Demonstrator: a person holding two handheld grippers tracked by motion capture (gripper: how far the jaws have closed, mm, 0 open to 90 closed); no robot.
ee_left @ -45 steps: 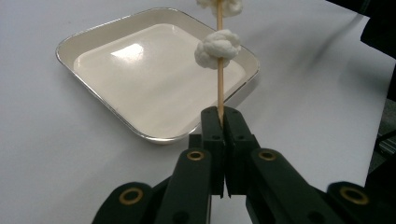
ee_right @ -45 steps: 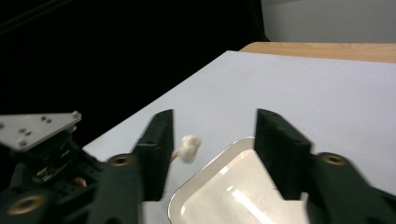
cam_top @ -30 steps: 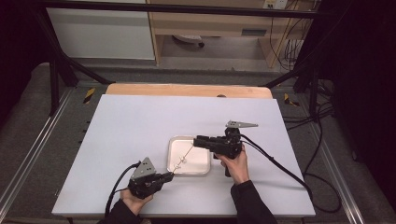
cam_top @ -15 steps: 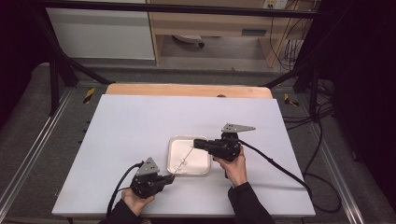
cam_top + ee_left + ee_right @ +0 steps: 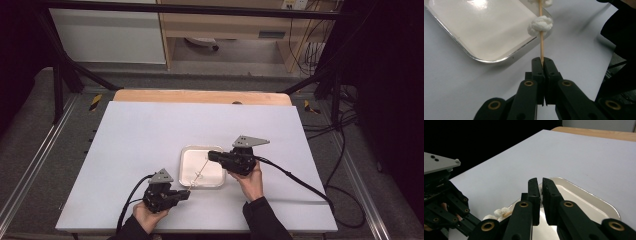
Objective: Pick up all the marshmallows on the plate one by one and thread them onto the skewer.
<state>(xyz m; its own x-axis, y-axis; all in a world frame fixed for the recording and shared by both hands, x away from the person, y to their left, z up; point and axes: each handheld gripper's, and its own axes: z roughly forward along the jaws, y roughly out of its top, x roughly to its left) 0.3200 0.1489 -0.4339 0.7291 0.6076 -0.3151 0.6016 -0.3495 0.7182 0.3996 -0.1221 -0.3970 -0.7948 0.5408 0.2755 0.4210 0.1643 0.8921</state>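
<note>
The left tongs clamp the near end of a wooden skewer, holding it slanted over the white tray on the worktop, likely so falling marshmallow pieces land there. The right tongs stand slightly apart around the skewer's far end; contact is unclear.

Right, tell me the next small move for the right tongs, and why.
Probably draw the right tongs away along the skewer: the left tongs clamp its end and white lumps sit threaded on it over the tray, so they could slide off there.
</note>
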